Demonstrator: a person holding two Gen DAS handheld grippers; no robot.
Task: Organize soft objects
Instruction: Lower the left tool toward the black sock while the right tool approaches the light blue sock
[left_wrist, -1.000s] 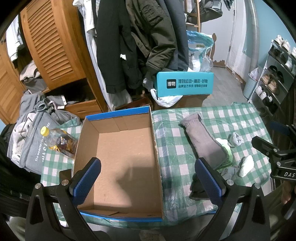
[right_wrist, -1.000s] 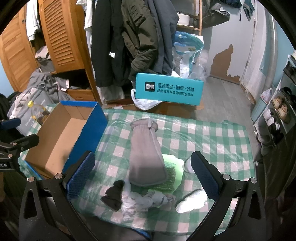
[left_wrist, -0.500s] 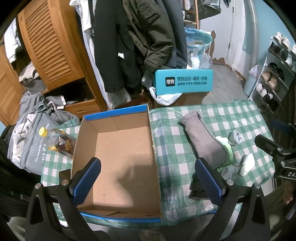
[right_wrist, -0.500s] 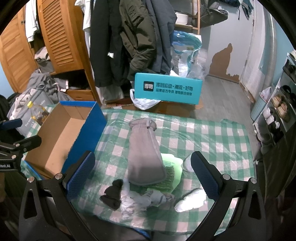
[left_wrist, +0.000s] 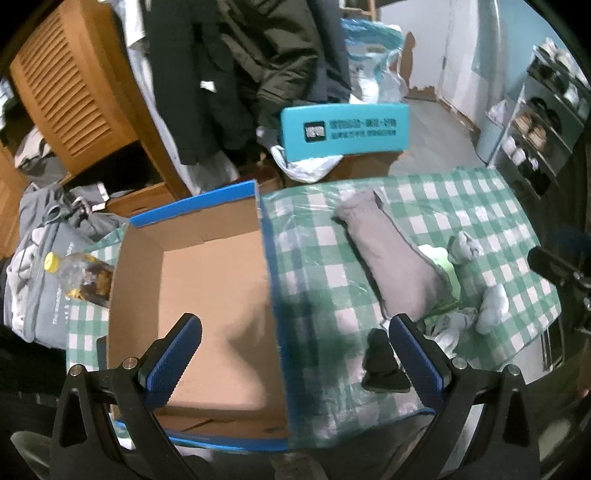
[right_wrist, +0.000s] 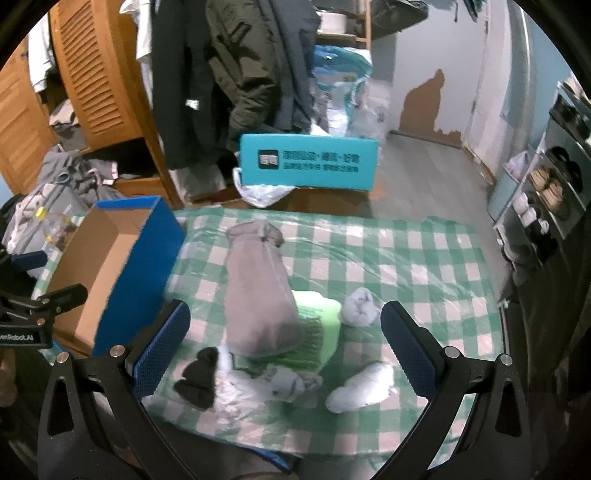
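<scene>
We held both grippers wide open and empty: left gripper over the empty blue-edged cardboard box, right gripper above the long grey sock. Lowering squarely over its middle seemed wisest.

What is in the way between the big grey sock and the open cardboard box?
Nothing visible lies on the checked cloth between the long grey sock and the blue-sided cardboard box. Only the box's upright blue wall stands there, so the sock would likely need lifting over it. The box looks empty.
</scene>
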